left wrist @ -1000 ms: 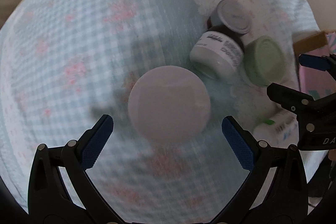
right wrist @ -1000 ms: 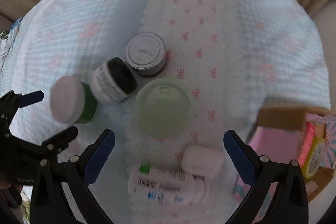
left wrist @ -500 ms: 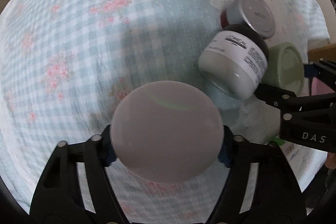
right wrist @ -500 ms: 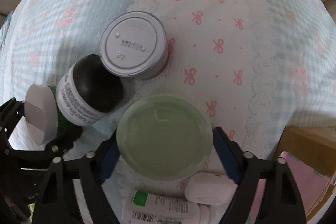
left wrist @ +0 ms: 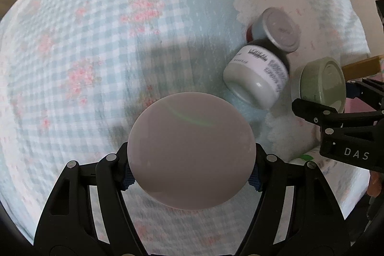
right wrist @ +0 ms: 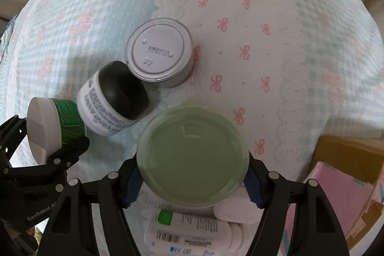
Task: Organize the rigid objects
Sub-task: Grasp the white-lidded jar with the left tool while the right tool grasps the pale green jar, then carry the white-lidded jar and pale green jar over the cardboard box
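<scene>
My left gripper [left wrist: 191,178] is shut on a white-lidded green jar [left wrist: 190,150], which also shows at the left in the right wrist view [right wrist: 51,127]. My right gripper [right wrist: 192,181] is shut on a pale green-lidded jar [right wrist: 193,155], which also shows at the right in the left wrist view [left wrist: 321,85]. A white jar with a black lid [right wrist: 112,98] leans beside a grey-lidded can [right wrist: 159,52] on the checked cloth [right wrist: 264,16].
A white bottle with a barcode [right wrist: 189,232] and a small white case [right wrist: 237,209] lie under my right gripper. A pink and brown box [right wrist: 343,184] stands at the right. The cloth stretches to the left in the left wrist view [left wrist: 84,52].
Both grippers went from open to shut on their jars. The jars now appear lifted and closer to the cameras.
</scene>
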Available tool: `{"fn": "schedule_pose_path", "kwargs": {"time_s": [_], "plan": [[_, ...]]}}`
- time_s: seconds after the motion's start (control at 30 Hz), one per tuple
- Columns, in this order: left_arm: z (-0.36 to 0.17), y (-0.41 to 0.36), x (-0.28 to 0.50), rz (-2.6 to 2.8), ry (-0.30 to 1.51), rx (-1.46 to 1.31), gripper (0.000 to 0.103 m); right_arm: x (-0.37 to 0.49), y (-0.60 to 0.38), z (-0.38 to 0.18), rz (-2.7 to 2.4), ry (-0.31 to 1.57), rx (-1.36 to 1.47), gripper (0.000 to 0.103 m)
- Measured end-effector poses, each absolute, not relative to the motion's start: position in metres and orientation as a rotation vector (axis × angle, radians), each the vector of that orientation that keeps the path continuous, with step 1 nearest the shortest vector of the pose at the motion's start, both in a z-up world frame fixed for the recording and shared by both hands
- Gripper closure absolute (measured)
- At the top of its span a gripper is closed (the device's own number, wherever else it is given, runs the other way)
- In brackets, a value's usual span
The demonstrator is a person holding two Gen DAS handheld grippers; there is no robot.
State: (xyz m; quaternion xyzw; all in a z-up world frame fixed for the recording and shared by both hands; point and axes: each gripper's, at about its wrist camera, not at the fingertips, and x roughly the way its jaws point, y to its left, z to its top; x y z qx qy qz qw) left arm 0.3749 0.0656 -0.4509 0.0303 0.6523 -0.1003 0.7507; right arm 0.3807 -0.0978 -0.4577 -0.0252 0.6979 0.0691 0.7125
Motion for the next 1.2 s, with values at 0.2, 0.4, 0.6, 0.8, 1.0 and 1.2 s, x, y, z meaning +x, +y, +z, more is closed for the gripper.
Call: {"fn": "schedule_pose_path", "kwargs": {"time_s": [0.2,0.4,0.6,0.8,1.0,1.2], "plan": [[-0.409,0.065,0.368,-0.229,1.363,0.061,0.035,0.367,-0.096,-0.422,0.146,1.500,-0.044,0.036],[-0.355,0.067,0.344,-0.245,1.284,0.063,0.035,0.346,-0.096,-0.375,0.144,1.438,-0.039,0.036],[-0.304,0.060,0.333,-0.254,1.225,0.068,0.035,0.325,-0.103,-0.327,0.149,1.380,-0.031,0.037],[-0.268,0.052,0.322,-0.300,1.177,0.047,0.035,0.300,-0.111,-0.281,0.155,1.352,-0.031,0.037],[-0.240,0.035,0.311,-0.332,1.131,0.018,0.035,0.272,-0.137,-0.245,0.133,1.343,0.028,0.036],[-0.215,0.011,0.290,-0.333,1.116,0.014,0.035,0.248,-0.175,-0.220,0.118,1.328,0.081,0.036]]}}
